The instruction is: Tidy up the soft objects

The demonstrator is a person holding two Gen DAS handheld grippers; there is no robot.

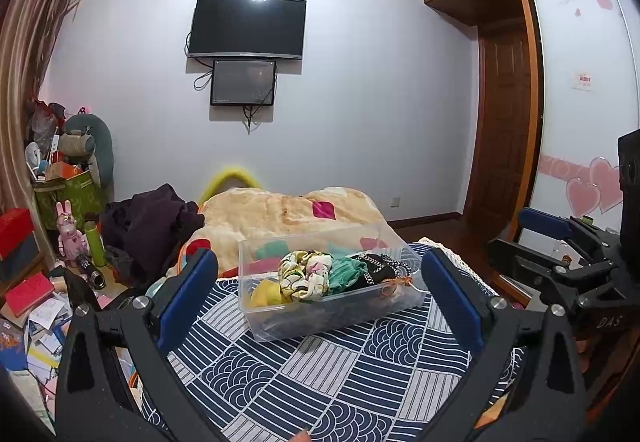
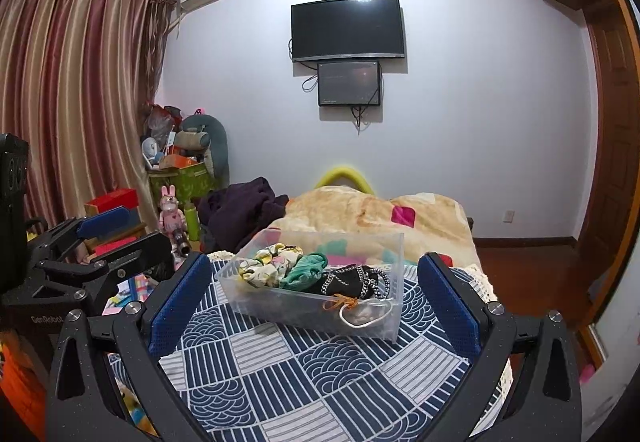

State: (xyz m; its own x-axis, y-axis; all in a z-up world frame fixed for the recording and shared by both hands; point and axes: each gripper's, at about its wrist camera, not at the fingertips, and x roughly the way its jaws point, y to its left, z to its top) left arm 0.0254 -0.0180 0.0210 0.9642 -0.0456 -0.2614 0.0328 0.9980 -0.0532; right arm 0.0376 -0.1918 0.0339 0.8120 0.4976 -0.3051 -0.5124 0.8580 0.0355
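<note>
Scrunchies (image 1: 306,274) and other soft hair ties sit bunched inside a clear plastic box (image 1: 320,314) on the patterned bed cover (image 1: 320,374), kept together so nothing strays. Left hand-held gripper (image 1: 320,302) and right hand-held gripper (image 2: 314,302) hover before it, both spread wide and grasping nothing, probably framing the box for a reach.

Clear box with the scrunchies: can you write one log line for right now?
left tool open | right tool open | clear box on bed | scrunchies inside | nothing held

Two wrist fisheyes side by side, facing bed, sharing clear bin (image 1: 328,282) nearby
</note>
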